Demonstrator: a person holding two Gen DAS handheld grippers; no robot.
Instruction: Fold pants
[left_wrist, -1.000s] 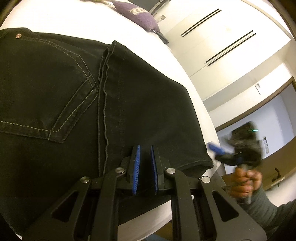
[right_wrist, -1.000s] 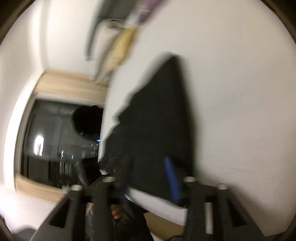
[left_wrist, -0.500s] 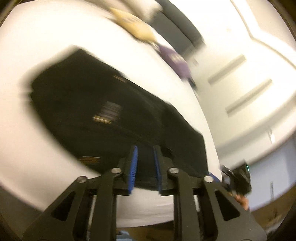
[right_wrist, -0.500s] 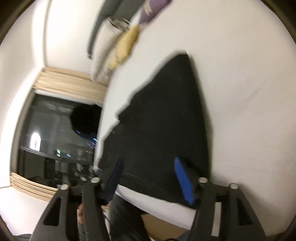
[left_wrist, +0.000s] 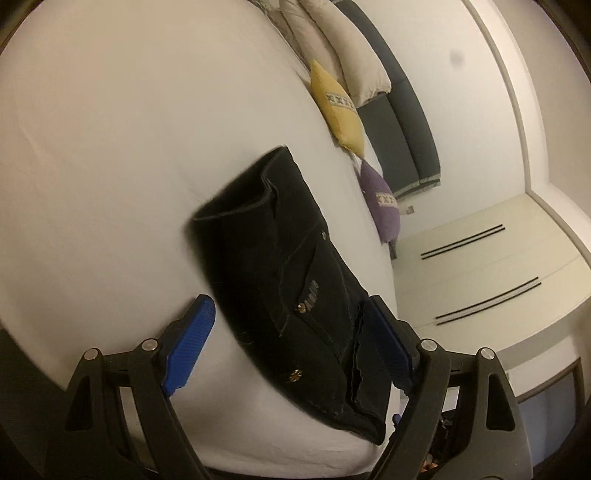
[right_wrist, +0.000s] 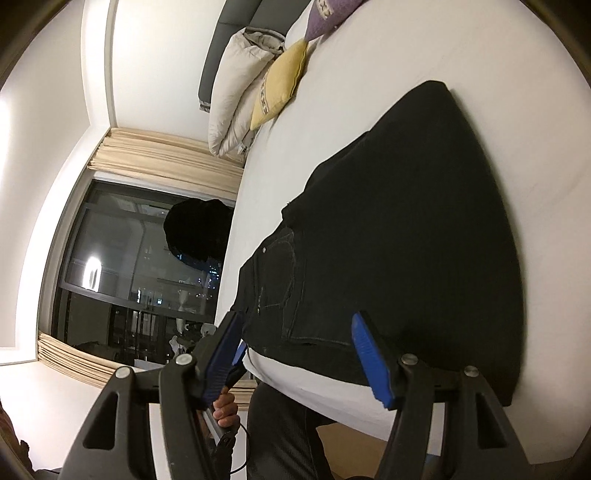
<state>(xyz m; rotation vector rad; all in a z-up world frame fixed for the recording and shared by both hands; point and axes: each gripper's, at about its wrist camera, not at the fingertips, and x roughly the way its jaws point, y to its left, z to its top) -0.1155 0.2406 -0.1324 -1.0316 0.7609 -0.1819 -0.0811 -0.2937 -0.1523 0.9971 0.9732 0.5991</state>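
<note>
The black pants (left_wrist: 280, 280) lie folded in a flat stack on the white bed (left_wrist: 110, 147), near its front edge. My left gripper (left_wrist: 287, 301) hovers just in front of them with its jaws opening wide. The cloth shows between the blue pads (left_wrist: 190, 334), but they do not press on it. In the right wrist view the pants (right_wrist: 406, 221) spread out ahead, back pocket up. My right gripper (right_wrist: 295, 317) stands open over their near edge and holds nothing. The hand (right_wrist: 225, 404) that carries the left gripper shows behind its left finger.
A yellow cushion (left_wrist: 338, 107), a purple cushion (left_wrist: 382, 206) and beige pillows (left_wrist: 343, 48) lie at the head of the bed. White wardrobe doors (left_wrist: 480, 266) stand to the right. A dark window (right_wrist: 129, 258) with curtains is on the left, and the person's dark trouser leg (right_wrist: 280, 435) is at the bed's edge.
The left gripper let go of the pants, opened wide, rolled and drew back, so the whole folded stack now shows. The right gripper's jaws widened slightly.
</note>
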